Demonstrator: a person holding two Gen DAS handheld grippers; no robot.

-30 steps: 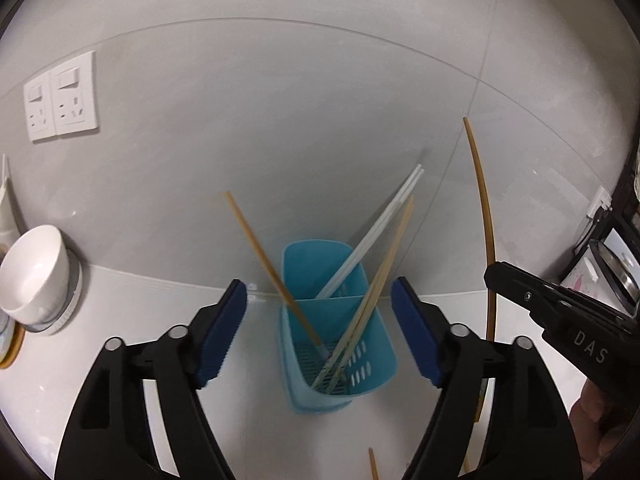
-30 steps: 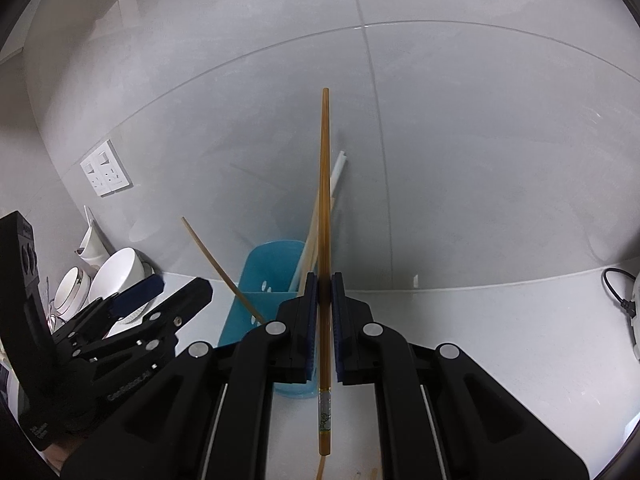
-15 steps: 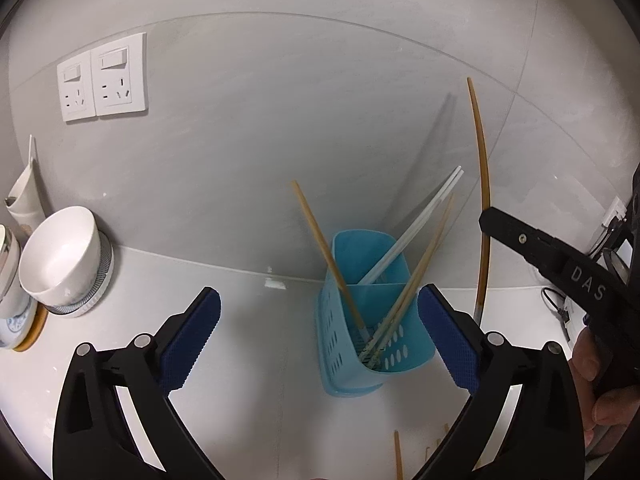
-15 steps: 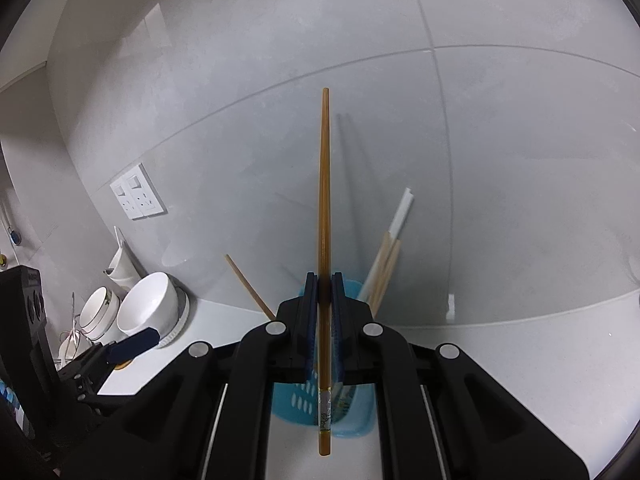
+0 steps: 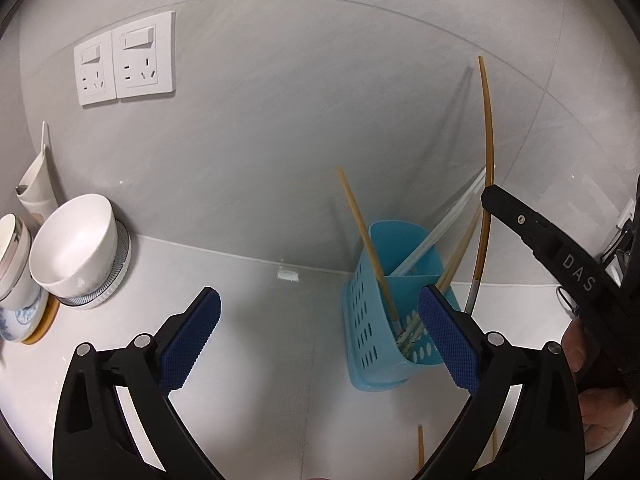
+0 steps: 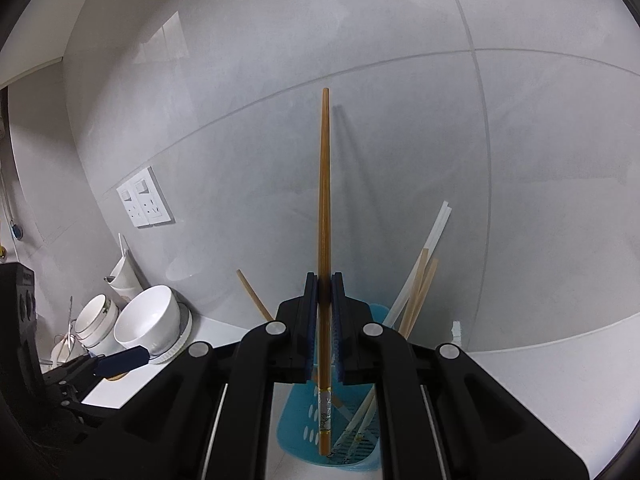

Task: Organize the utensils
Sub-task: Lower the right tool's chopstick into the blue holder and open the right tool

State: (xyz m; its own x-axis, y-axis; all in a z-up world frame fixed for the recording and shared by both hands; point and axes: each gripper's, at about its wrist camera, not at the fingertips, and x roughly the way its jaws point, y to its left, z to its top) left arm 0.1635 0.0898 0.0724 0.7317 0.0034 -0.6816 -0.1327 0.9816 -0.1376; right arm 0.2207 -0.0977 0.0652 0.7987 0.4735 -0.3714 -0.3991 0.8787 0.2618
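Left gripper: We hold it wide open over the white counter. Nothing sits between its blue pads.
Right gripper: We squeeze it tight on one brown chopstick. The stick stands straight up, and its low end hangs over the basket.
Blue basket: It stands on the counter by the wall. It has two parts. We see brown chopsticks and white chopsticks leaning inside.
Loose stick: It lies on the counter, near the basket.
Bowls: They sit far left.
Wall sockets: They are up on the grey wall.
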